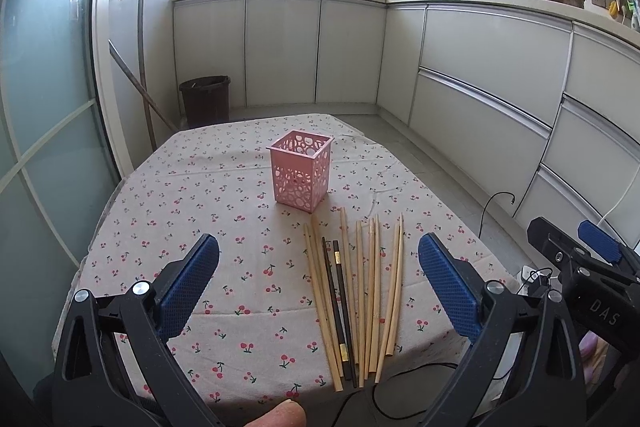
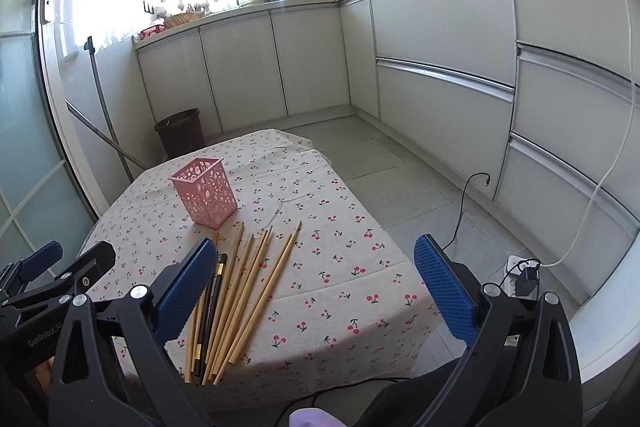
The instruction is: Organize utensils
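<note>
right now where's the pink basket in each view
Left wrist view: the pink basket stands upright at picture centre, just beyond the far tips of the chopsticks.
Right wrist view: the pink basket sits left of centre, above and slightly left of the chopsticks.
Shared landmark: the dark bin on the floor behind the table, up and left of the basket in both.

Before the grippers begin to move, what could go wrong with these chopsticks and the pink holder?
1. The chopsticks lie packed side by side, so closing on one may catch or roll its neighbours.
2. Their near ends reach the table edge; a nudge could push some off.
3. The pink holder looks light and stands free, so a tilted insertion might tip it.
</note>
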The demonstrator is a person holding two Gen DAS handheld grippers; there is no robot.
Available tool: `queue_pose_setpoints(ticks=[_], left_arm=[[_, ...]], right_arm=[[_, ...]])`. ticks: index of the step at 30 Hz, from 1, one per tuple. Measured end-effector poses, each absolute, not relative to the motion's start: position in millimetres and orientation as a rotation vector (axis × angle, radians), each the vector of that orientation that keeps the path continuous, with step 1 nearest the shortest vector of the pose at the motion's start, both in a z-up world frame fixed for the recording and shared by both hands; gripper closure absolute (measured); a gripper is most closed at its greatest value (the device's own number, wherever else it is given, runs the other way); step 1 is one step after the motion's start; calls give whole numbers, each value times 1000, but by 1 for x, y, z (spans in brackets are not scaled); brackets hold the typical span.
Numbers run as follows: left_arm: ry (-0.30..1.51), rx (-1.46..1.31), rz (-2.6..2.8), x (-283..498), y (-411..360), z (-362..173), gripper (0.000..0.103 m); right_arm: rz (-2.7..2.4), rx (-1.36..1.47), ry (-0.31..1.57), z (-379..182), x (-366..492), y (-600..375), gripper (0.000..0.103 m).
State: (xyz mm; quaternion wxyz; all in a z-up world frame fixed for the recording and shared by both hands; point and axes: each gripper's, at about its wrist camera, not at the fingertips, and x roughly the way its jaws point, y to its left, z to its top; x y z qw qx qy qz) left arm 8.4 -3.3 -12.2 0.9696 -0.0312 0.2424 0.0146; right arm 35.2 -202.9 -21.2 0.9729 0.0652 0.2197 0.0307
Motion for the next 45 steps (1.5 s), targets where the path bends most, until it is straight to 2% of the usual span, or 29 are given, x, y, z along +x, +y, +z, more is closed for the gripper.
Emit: queue_pose_setpoints(ticks=[6, 13, 18, 23, 27, 29, 31, 37, 41, 44, 45], left_arm=[[518, -87, 26, 14, -1, -15, 7], [711, -287, 11, 59, 28, -26, 7], [910, -322, -9, 107, 40, -33, 7], [1156, -308, 25, 166, 45, -75, 7], [1259, -264, 115, 190, 46, -109, 8], [1284, -288, 135, 196, 52, -123, 13], [1290, -309, 161, 202, 57, -132, 24], [1285, -299, 159, 220, 56, -147, 28], [1291, -139, 185, 225, 38, -145, 31], [1290, -102, 146, 226, 26, -136, 56], [1285, -95, 133, 226, 22, -135, 60]], right_arm=[[58, 132, 464, -23, 40, -202, 7], [35, 121, 642, -34, 73, -199, 7], [34, 75, 764, -42, 110, -191, 7], [82, 95, 861, -51, 153, -185, 7], [134, 168, 921, -72, 187, -189, 7], [151, 244, 964, -87, 198, -197, 7], [156, 340, 1021, -100, 209, -207, 7], [46, 449, 1046, -116, 230, -232, 7], [19, 463, 1100, -127, 238, -233, 7], [17, 428, 1121, -131, 242, -225, 7], [3, 398, 1128, -132, 243, -221, 7]])
